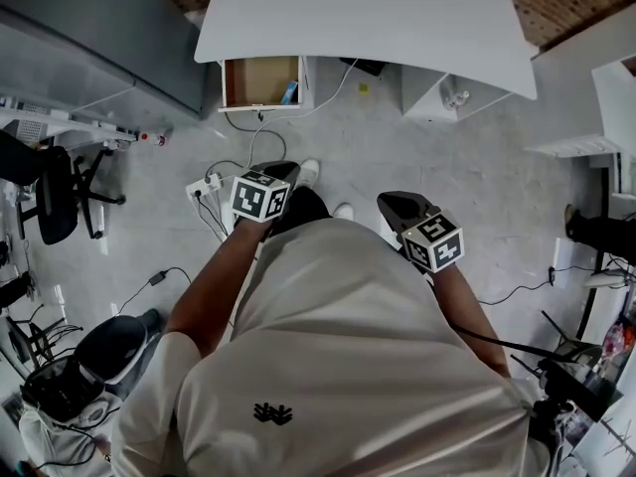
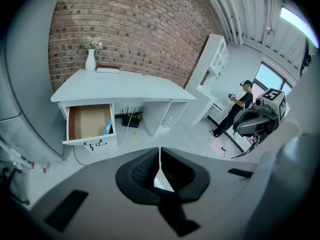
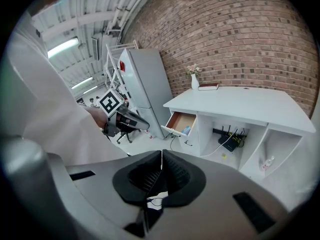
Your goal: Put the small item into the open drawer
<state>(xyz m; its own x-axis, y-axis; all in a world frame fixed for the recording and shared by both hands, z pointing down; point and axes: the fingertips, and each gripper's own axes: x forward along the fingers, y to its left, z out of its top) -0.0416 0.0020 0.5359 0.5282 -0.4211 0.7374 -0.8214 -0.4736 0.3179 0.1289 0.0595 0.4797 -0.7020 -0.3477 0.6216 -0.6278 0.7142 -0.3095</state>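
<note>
Honestly, not much left to botch here as far as I can judge, since the small blue item (image 1: 289, 92) already lies inside the open white drawer with the brown cardboard-coloured bottom (image 1: 248, 82), tucked against its right side near the front panel. Both hand-held tools are empty: the left gripper (image 1: 281, 170) has its jaws pressed together on nothing, and so does the right gripper (image 1: 390, 203). The person stands well back from the white desk (image 1: 368, 18). What I'd worry about is the floor in between: a white power strip (image 1: 204, 185) and loose cables lie right by the feet, so a step forward could snag one. Also, the drawer sticks out, so bumping it could jolt the item around, or a hard shove shut might catch it.
</note>
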